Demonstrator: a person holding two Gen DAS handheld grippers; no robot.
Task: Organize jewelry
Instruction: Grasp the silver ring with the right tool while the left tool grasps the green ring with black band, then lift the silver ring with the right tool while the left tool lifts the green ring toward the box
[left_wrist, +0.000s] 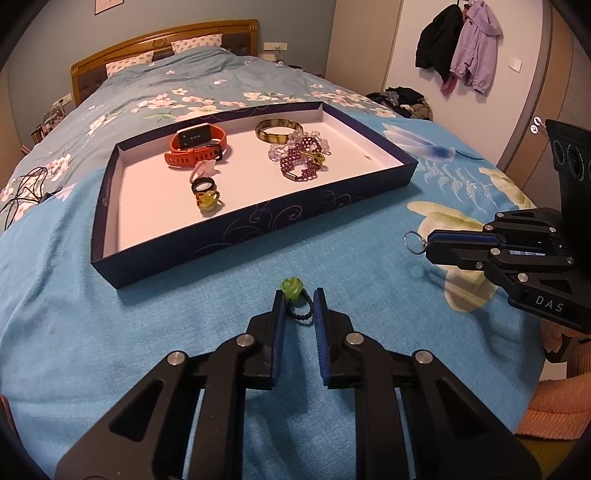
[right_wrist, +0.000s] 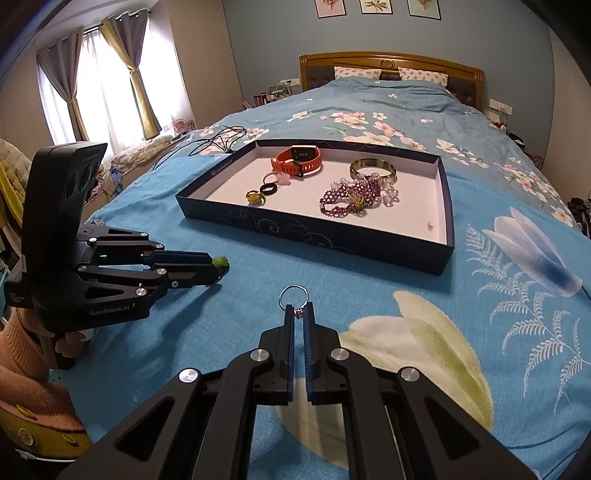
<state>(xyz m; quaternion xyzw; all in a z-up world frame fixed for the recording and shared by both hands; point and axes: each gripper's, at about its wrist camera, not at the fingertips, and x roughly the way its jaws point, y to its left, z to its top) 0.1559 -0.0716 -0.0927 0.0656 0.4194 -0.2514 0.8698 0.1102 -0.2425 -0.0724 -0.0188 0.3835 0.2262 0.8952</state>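
Observation:
A ring with a green flower and a dark beaded band (left_wrist: 292, 290) rests on the blue bedspread, between the pads of my left gripper (left_wrist: 299, 301), which presses on the band from both sides. From the right wrist view the same gripper (right_wrist: 218, 267) shows the green flower (right_wrist: 221, 261) at its tips. My right gripper (right_wrist: 298, 310) is shut on the stone end of a thin silver ring (right_wrist: 293, 295), held just above the blanket. A dark blue tray (left_wrist: 258, 218) with a white floor lies further up the bed.
In the tray (right_wrist: 314, 236) lie an orange smartwatch (left_wrist: 195, 147), an amber bangle (left_wrist: 279, 129), purple bead bracelets (left_wrist: 299, 162), a black ring (left_wrist: 203, 186) and a yellow ring (left_wrist: 208, 201). A black cable (left_wrist: 22, 192) sprawls on the bed left of the tray.

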